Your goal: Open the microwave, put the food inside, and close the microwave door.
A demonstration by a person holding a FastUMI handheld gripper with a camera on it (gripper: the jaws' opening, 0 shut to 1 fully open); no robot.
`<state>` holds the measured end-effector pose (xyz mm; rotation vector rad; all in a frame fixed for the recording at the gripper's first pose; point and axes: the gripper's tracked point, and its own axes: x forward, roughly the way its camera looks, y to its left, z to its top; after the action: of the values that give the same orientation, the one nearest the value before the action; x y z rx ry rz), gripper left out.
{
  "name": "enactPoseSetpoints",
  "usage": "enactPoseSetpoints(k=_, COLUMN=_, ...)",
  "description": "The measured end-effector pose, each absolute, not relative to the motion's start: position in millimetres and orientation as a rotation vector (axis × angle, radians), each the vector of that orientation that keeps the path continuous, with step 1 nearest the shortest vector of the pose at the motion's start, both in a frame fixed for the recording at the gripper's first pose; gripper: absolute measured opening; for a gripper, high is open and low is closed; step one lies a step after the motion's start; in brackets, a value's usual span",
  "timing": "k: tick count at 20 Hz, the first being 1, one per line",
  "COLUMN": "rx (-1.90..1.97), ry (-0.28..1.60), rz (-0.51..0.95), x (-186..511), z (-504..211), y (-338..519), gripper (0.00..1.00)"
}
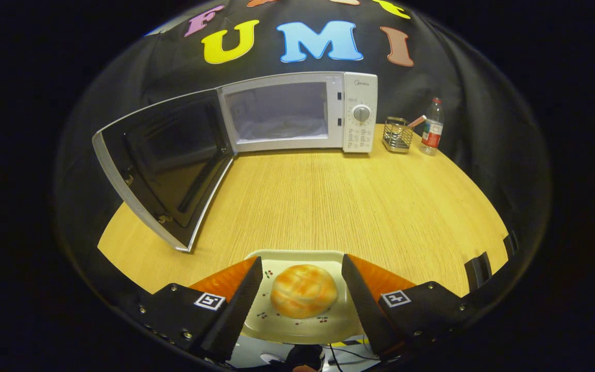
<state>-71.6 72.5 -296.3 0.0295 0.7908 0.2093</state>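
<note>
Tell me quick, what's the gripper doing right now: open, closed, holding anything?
Gripper: open, holding nothing; its fingers straddle the bun on the plate without touching it. Microwave door is already open.

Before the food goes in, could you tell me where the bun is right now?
In the gripper view, the bun lies on the plate at the table's near edge, between the open claw's fingers, well short of the open microwave.
</note>
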Motion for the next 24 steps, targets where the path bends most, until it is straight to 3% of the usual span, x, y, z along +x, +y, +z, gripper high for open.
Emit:
enactPoseSetpoints(k=12, rx=0.048, ry=0.943, rz=0.234, x=-84, z=-335, y=71, gripper=0.96)
enactPoseSetpoints(k=14, rx=0.051, ry=0.940, rz=0.243, x=-83, z=-335, y=71, gripper=0.94)
enactPoseSetpoints(k=17, rx=0.032, ry=0.916, rz=0.256, x=-82, z=-332, y=69, gripper=0.81)
enactPoseSetpoints(k=24, rx=0.051, ry=0.806, rz=0.311, x=-58, z=-288, y=84, gripper=0.80)
